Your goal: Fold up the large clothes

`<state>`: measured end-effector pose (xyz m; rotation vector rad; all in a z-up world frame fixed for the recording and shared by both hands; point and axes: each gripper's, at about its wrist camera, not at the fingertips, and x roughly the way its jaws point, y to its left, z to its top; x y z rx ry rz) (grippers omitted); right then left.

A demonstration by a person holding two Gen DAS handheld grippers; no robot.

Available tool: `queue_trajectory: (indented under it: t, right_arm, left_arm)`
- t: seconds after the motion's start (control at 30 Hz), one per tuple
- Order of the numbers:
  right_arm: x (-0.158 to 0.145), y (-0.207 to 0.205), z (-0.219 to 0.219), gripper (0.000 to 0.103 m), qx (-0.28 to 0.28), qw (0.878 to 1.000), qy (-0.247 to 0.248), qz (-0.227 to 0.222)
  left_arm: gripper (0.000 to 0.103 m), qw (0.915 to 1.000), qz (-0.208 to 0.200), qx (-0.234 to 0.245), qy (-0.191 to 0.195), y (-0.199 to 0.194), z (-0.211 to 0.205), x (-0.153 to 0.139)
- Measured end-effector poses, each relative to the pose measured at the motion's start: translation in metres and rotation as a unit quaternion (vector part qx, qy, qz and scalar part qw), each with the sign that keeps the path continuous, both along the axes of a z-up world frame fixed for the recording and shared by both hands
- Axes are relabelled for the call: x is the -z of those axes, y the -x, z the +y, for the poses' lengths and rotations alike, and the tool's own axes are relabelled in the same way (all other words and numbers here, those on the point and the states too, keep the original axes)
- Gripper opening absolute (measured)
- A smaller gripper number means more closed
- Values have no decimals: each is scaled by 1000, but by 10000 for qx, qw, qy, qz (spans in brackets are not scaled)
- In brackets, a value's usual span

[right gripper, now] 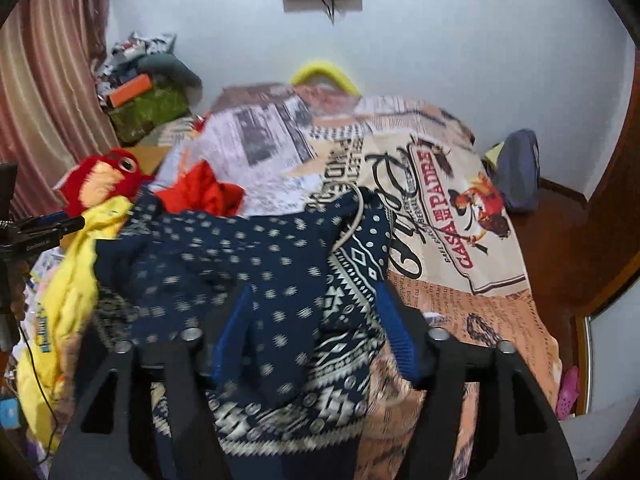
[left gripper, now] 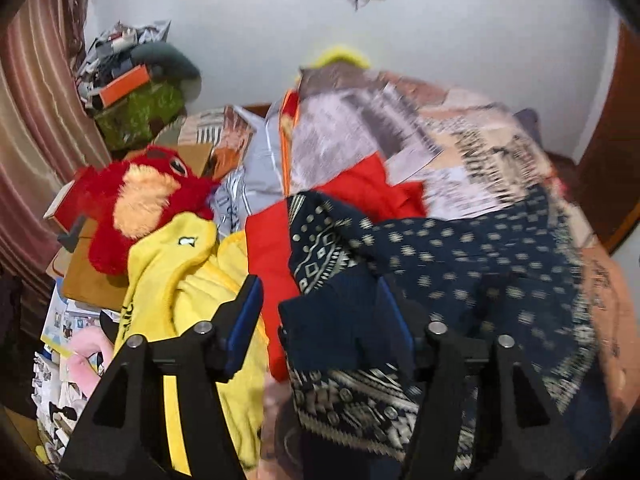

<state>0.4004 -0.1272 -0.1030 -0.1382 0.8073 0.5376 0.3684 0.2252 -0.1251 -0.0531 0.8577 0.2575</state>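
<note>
Right wrist: both jaws open over navy patterned garment (right gripper: 248,256); bare bedspread (right gripper: 480,264) reaches the right edge.

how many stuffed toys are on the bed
1 clear one: the red plush toy at the bed's left edge, behind the yellow garment. Others may be hidden in the clutter.

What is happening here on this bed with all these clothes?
A person with a gripper in each hand is folding laundry on a bed. The left gripper and right gripper both stand open over a dark blue patterned garment, which lies rumpled on the printed bedspread; neither pinches it. A yellow garment, a red cloth and a red plush toy lie to the left.
</note>
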Motion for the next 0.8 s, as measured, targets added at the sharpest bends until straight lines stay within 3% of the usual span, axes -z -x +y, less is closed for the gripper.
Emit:
queue_trajectory:
  t: [0.07,0.2,0.37,0.53,0.8]
  right_arm:
    - [-11,16,-3,80,30,9999,-71,-97]
    - [-27,48,-12,81,48,9997,-77,-225]
    - [-33,79,-24,83,57,9996,-24,-286]
    - [-21,103,-39,84,125,9997,51,-205]
    - [17,130,-56,84,323,9982,467,-200]
  left_arm:
    - [66,9998,-159,100,-77,22,-9,-18]
    - [72,9988,-381,201,-225,67,-21,-42]
    - [84,9984,-460,317,-39,119,-24,-52]
    - [85,9992,-294,251,99,159,-19,-36]
    - [85,9985,345,222,352,200,-14,30]
